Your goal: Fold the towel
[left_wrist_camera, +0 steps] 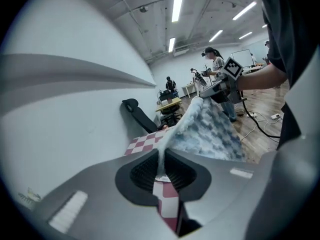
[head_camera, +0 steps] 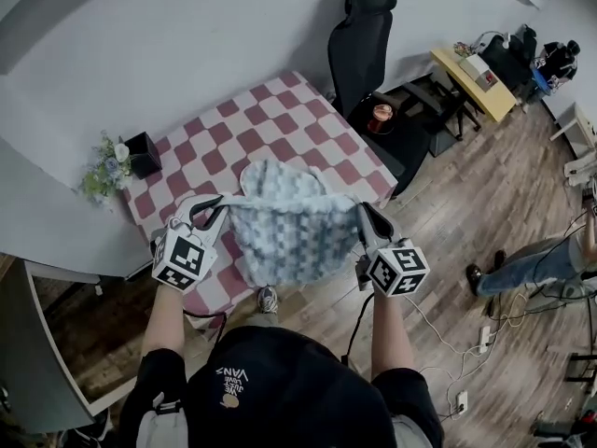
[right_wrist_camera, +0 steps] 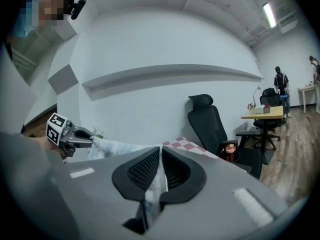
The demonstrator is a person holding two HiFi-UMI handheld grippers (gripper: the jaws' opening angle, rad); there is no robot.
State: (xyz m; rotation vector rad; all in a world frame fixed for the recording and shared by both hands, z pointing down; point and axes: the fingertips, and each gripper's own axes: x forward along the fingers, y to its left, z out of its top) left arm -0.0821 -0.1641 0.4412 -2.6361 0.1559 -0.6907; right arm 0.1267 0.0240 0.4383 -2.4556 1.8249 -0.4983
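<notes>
The towel (head_camera: 291,227) is lifted and stretched between the two grippers, over the near edge of the checked table (head_camera: 270,119). The left gripper (head_camera: 220,209) is pinched tight on its left corner, and the right gripper (head_camera: 364,217) is pinched tight on its right corner.

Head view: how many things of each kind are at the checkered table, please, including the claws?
towel: 1
claw: 2, the left claw and the right claw, each shut on the towel
black box: 1
flower bunch: 1
checkered table: 1
Total: 6
</notes>
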